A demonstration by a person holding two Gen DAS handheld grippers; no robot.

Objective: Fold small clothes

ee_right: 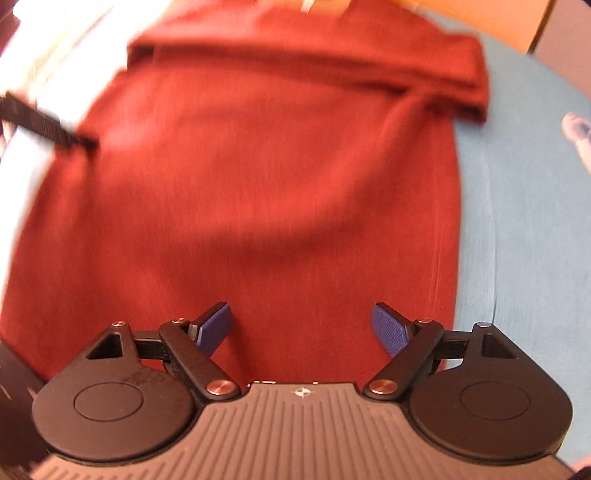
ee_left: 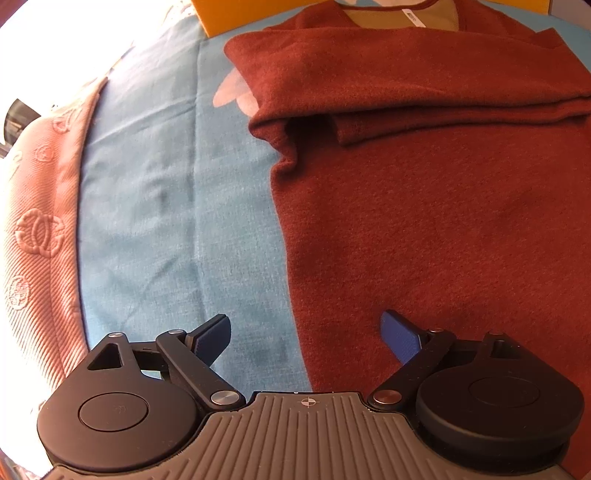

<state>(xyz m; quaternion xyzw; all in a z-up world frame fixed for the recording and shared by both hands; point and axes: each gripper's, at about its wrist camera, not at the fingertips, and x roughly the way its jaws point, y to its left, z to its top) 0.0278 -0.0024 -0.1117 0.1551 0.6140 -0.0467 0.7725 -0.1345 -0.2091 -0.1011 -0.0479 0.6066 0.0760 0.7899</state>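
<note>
Our left tool [ee_left: 306,338] stands wide with nothing between its blue pads, one over the light blue cloth sheet [ee_left: 177,206], the other over the rust-red knit sweater [ee_left: 436,206]. Our right tool [ee_right: 300,328] is equally wide and holds nothing, hovering above the sweater's lower body [ee_right: 258,192]. The sweater lies flat on the sheet, sleeves folded across the chest, collar farthest from us. Beyond the collar sits an orange box [ee_left: 221,14]. A pink embossed quilt [ee_left: 40,229] borders the sheet on the left. The right view is blurred.
</note>
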